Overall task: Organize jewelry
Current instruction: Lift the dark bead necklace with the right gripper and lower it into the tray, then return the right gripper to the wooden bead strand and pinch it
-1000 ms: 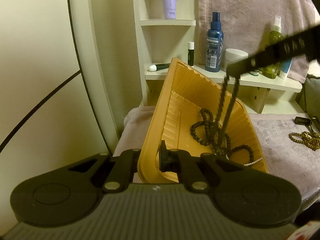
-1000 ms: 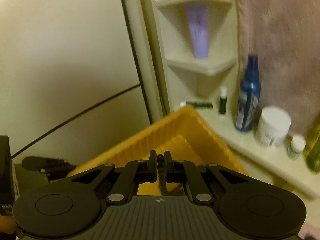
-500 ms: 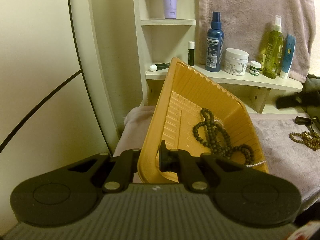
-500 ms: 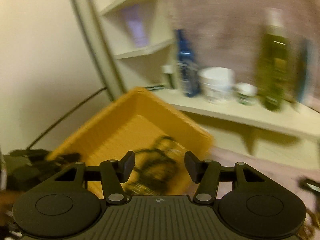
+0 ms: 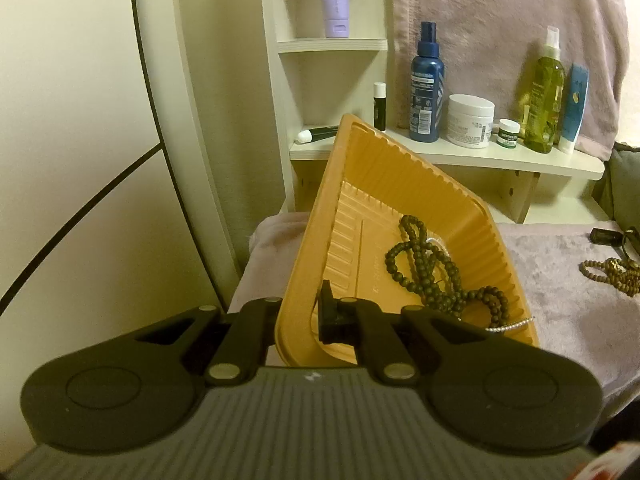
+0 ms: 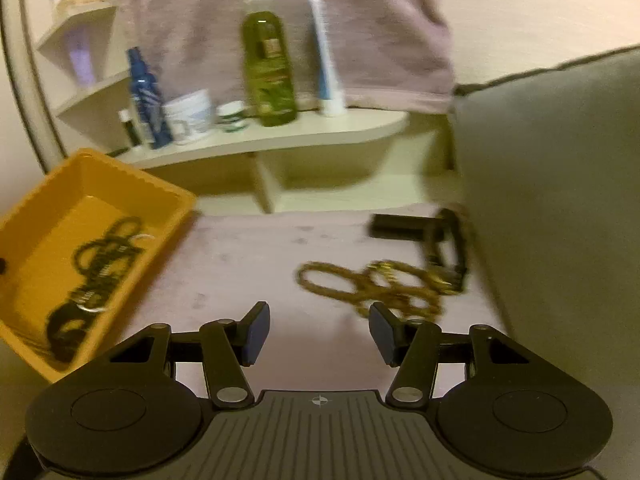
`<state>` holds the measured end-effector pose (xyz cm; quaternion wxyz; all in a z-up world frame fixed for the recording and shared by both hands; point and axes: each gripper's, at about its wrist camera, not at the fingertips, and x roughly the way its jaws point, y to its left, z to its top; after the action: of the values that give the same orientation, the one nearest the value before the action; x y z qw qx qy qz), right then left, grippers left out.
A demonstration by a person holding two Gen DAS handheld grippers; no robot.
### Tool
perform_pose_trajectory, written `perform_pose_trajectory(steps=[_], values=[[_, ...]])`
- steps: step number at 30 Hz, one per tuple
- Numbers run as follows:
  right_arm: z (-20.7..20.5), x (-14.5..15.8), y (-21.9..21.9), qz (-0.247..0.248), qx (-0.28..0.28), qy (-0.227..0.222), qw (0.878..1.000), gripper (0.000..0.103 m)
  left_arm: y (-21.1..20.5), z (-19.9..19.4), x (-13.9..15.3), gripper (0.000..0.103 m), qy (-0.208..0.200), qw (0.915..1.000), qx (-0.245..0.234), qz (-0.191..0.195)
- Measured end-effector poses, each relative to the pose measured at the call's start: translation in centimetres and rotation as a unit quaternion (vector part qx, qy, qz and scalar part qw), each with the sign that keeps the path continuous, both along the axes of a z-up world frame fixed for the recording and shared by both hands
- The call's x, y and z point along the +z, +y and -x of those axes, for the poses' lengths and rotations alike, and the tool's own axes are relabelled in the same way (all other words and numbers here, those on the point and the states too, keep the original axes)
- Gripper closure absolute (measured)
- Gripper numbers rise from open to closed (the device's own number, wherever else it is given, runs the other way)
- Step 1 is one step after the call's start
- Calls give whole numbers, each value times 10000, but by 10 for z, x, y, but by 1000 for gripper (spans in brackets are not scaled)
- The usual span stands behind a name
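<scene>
Left view alone shows the left gripper [image 5: 298, 316] clamped on the tray [image 5: 404, 184] rim; right view shows the right gripper [image 6: 316, 330] wide, empty, near gold beads [image 6: 372, 286].

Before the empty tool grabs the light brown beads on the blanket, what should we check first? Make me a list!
1. Right tool empty with its fingers apart: ok.
2. Light brown beads lying in plain sight on the blanket: ok.
3. Right tool lined up over the beads: not ok, they lie ahead and a bit to the right.
4. Left tool clamped on the yellow tray rim: ok.
5. Dark beads inside the tray: ok.
6. Beads free of the black strap next to them: cannot tell, the picture is blurred.
</scene>
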<state>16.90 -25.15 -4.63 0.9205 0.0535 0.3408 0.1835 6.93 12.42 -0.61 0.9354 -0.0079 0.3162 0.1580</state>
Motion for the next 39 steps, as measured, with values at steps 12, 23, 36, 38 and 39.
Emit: perform_pose_trajectory(steps=[12,23,36,38,39], values=[[-16,-26,-37,384,-565,-45,9977,53,-3,-2,2,98,55,10000,5,-69],[-44,-43,-42,595,-667,91,9960,85,-3,-3,1,98,96,9999,14,-105],[-19,-7,-36,471,-511,-235,9973,98,-4,-2,1,98,100,9999,13,-119],[-12,9,-33,421,-416,-402,9974,98,-5,-3,1,98,99,9999,6,-126],[-10,17,-31,398,-366,-490,9973,98,-5,-3,1,98,98,9999,4,-124]])
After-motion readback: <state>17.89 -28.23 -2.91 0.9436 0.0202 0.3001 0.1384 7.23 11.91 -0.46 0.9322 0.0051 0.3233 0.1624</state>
